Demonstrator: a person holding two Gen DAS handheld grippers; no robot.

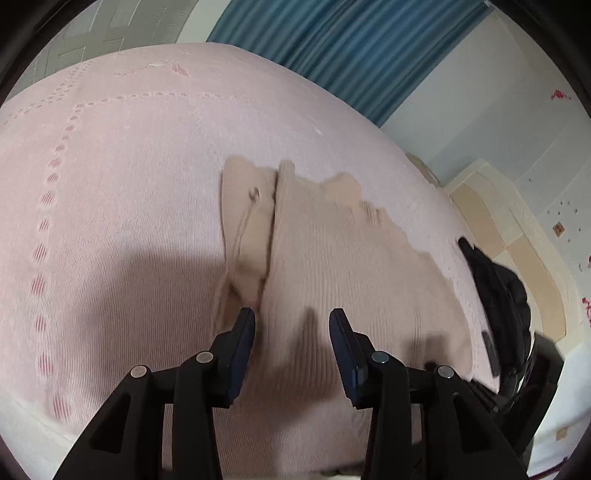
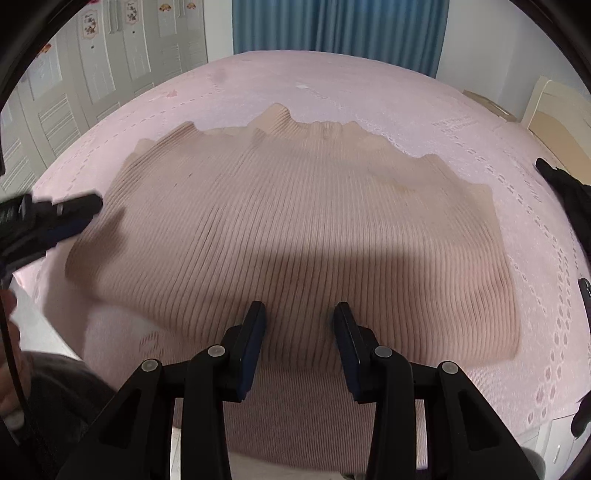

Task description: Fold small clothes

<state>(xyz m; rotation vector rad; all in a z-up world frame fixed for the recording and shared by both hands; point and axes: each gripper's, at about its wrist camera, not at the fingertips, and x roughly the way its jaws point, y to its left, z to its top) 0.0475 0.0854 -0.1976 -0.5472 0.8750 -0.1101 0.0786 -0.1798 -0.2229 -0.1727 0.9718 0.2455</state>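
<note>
Beige ribbed sweater (image 2: 295, 229) is lying on the pink bed (image 2: 369, 85), both tools, left (image 1: 291, 325) and right (image 2: 299, 317), hovering open and empty; a shallow pinch risks dragging it crooked.

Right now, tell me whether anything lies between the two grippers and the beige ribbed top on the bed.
Nothing visible does. The left gripper and right gripper both hover, open, directly over the top.

Home bedroom: pink bedspread (image 2: 369, 85), blue curtains (image 2: 332, 26), white wardrobe doors (image 2: 110, 55).
</note>
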